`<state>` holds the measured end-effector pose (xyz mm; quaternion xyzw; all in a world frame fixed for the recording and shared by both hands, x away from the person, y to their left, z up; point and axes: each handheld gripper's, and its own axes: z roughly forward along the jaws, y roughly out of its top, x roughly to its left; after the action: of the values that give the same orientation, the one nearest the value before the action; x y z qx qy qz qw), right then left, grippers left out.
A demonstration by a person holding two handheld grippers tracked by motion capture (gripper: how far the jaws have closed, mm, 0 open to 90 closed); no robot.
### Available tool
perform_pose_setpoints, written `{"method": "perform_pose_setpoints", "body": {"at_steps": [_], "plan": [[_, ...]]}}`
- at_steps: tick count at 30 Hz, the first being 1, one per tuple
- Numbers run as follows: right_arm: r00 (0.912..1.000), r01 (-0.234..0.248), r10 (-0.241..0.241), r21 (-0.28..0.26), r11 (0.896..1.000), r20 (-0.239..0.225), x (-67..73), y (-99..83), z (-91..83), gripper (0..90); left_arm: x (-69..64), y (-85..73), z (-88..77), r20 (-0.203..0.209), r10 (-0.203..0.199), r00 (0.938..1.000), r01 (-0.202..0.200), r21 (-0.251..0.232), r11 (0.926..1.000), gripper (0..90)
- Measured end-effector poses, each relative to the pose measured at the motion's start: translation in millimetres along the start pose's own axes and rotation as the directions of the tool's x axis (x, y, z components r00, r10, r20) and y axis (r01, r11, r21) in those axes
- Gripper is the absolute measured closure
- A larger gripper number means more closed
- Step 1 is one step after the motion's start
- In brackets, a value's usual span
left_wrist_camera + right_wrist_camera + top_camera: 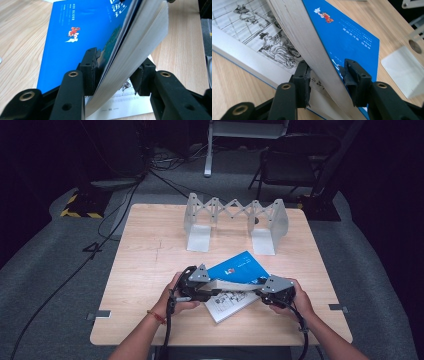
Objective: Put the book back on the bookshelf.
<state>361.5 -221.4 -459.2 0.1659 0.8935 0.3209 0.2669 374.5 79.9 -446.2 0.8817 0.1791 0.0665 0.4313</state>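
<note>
Wooden table (150,265). Far beyond both grippers, a grey accordion rack (235,220) stands upright. Between the grippers lies a blue-covered book (239,270), opened, its illustrated page (254,27) flat on the table beneath. Left gripper (115,75): jaws straddle the raised cover-and-page block; the left pad touches the cover, while contact on the right pad is unclear. Right gripper (325,75): jaws pressed onto the same lifted block, pinching it at the opposite edge.

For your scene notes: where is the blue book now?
High view: the blue book lies near the table's front edge, between both grippers, before the grey rack.
</note>
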Motion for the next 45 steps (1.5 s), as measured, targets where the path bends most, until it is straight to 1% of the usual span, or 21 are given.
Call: {"method": "perform_pose_setpoints", "body": {"at_steps": [4,5,8,11,13,14,15,18,20,21,23,24,26,27,30,33,35,38,40,42,45], "plan": [[1.0000,-0.007,0.007,0.007,1.000,0.006,-1.5,-4.4,-3.4,59.3,0.5,2.4,5.7,0.007,0.011,0.9999,-0.011,0.000,0.9999,58.7],[0.9999,-0.012,0.012,0.006,1.000,0.002,-2.7,-5.2,-3.6,59.5,-0.5,3.5,8.6,0.001,0.012,0.9999,-0.012,0.010,0.9999,55.9],[1.0000,0.007,-0.007,0.011,1.000,0.000,-3.1,-3.5,-3.6,59.5,-9.8,7.2,17.8,-0.040,0.028,0.9988,-0.026,0.048,0.9985,35.0],[0.9999,0.015,-0.015,0.009,1.000,-0.002,-3.3,-3.5,-3.6,59.4,-21.0,13.9,23.8,-0.066,0.060,0.9960,-0.057,0.048,0.9972,34.9],[0.9997,0.022,-0.022,0.008,1.000,-0.011,-4.3,-3.6,-3.4,59.2,-25.2,17.1,28.0,-0.081,0.068,0.9943,-0.063,0.060,0.9962,45.7],[0.9997,0.022,-0.022,0.005,1.000,-0.014,-4.9,-3.7,-3.4,59.1,-27.8,17.3,29.7,-0.109,0.086,0.9903,-0.080,0.065,0.9947,45.7],[0.9996,0.022,-0.022,0.001,1.000,-0.020,-6.0,-4.1,-3.2,58.9,-29.5,17.2,30.1,-0.123,0.093,0.9881,-0.085,0.066,0.9942,53.0],[0.9994,0.007,-0.007,-0.018,1.000,-0.033,-8.9,-5.8,-2.9,55.9,-32.9,17.7,27.8,-0.153,0.131,0.9794,-0.121,0.077,0.9897,62.9],[0.9993,-0.008,0.007,-0.030,1.000,-0.036,-10.6,-6.4,-3.0,53.0,-32.5,16.6,26.5,-0.152,0.126,0.9803,-0.116,0.072,0.9906,63.8],[0.9986,-0.030,0.029,-0.037,0.999,-0.045,-13.1,-7.5,-2.7,48.8,-31.4,15.1,25.9,-0.144,0.118,0.9824,-0.110,0.064,0.9919,64.7],[0.9906,-0.120,0.115,-0.063,0.991,-0.074,-22.1,-15.3,0.2,38.1,-30.1,12.7,26.0,-0.134,0.110,0.9848,-0.103,0.055,0.9931,65.8],[0.9907,-0.127,0.123,-0.059,0.990,-0.057,-25.4,-18.4,1.2,35.4,-28.9,10.2,24.2,-0.131,0.103,0.9860,-0.098,0.046,0.9941,66.1],[0.9892,-0.141,0.138,-0.058,0.988,-0.048,-29.3,-22.2,1.8,33.2,-28.0,9.4,22.6,-0.128,0.103,0.9865,-0.098,0.040,0.9944,66.1],[0.9838,-0.171,0.167,-0.068,0.983,-0.065,-33.8,-26.2,1.7,32.1,-26.5,8.3,20.6,-0.123,0.098,0.9875,-0.095,0.034,0.9949,66.1],[0.9768,-0.199,0.191,-0.089,0.976,-0.098,-42.6,-33.4,1.2,34.3,-21.3,3.4,14.4,-0.103,0.076,0.9917,-0.075,0.018,0.9970,66.0],[0.9786,-0.190,0.182,-0.083,0.978,-0.096,-44.4,-35.4,0.7,40.5,-17.4,-1.6,8.7,-0.093,0.067,0.9934,-0.066,0.009,0.9978,65.8],[0.9749,-0.203,0.190,-0.106,0.974,-0.115,-45.9,-37.2,0.7,45.9,-14.5,-4.1,5.1,-0.086,0.051,0.9950,-0.051,-0.001,0.9987,65.5],[0.9817,-0.176,0.163,-0.135,0.975,-0.098,-43.5,-33.7,1.2,46.4,-12.1,-7.1,1.7,-0.072,0.033,0.9969,-0.033,-0.003,0.9995,63.2],[0.9858,-0.157,0.146,-0.147,0.977,-0.082,-41.5,-31.5,0.4,47.0,-13.3,-7.5,2.4,-0.073,0.012,0.9973,-0.010,0.021,0.9997,52.3],[0.9877,-0.148,0.139,-0.151,0.977,-0.071,-41.1,-30.3,-0.4,46.9,-18.5,-7.1,4.4,-0.103,0.021,0.9945,-0.014,0.069,0.9975,48.2],[0.9892,-0.141,0.134,-0.144,0.979,-0.060,-40.1,-29.0,-0.8,46.5,-27.5,-5.2,4.5,-0.119,0.028,0.9925,-0.019,0.077,0.9969,43.8]]}}
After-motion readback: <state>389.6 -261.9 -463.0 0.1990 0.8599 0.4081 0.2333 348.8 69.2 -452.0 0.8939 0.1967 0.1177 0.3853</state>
